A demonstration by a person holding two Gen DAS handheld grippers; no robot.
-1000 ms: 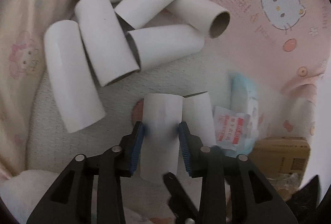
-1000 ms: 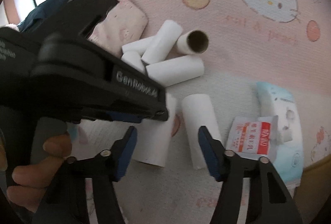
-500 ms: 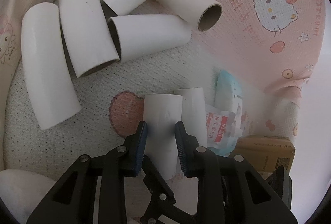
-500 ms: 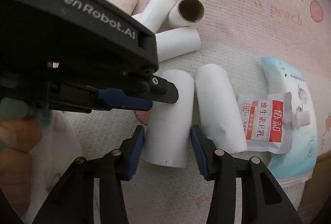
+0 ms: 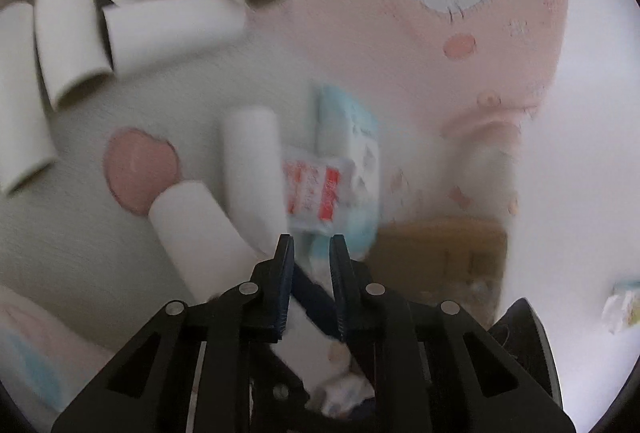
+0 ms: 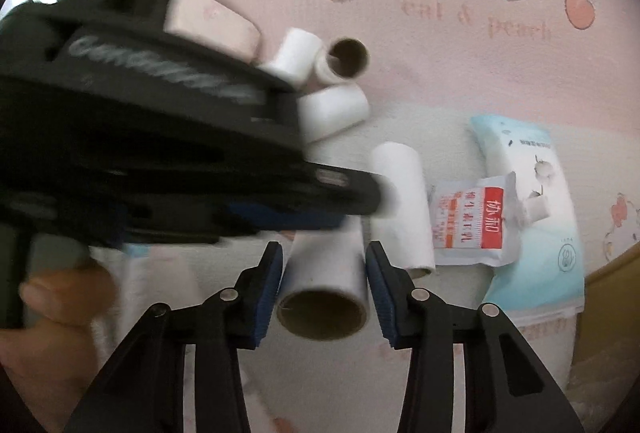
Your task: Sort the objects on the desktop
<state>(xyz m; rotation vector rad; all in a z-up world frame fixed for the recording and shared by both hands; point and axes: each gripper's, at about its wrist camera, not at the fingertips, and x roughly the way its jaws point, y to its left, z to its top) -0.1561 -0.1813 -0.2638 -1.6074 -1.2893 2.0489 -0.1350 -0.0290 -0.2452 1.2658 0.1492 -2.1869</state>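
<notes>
A white cardboard tube (image 6: pixel 324 273) sits between my right gripper's (image 6: pixel 326 265) jaws, its open end tilted toward the camera. The blue pads press its sides as the jaws are closing. In the left wrist view the same tube (image 5: pixel 200 233) slants under and to the left of my left gripper (image 5: pixel 312 261). That gripper's jaws are closing to a narrow gap with nothing between the pads. The left gripper's black body (image 6: pixel 160 137) hides the tube's far end. A second tube (image 6: pixel 400 201) lies flat beside it. A pile of tubes (image 5: pixel 160 21) lies farther back.
A red-and-white sachet (image 6: pixel 468 221) lies on a pale blue wipes pack (image 6: pixel 532 193) right of the tubes. A cardboard box (image 5: pixel 440 253) sits at the mat's right edge. A pink cushion (image 6: pixel 216 25) lies behind the pile. A person's hand (image 6: pixel 52 313) grips the left tool.
Both grippers straddled the same tube. The right one has shut on it and tipped its near end up. The left one's jaws narrowed and came off it, swinging right.
</notes>
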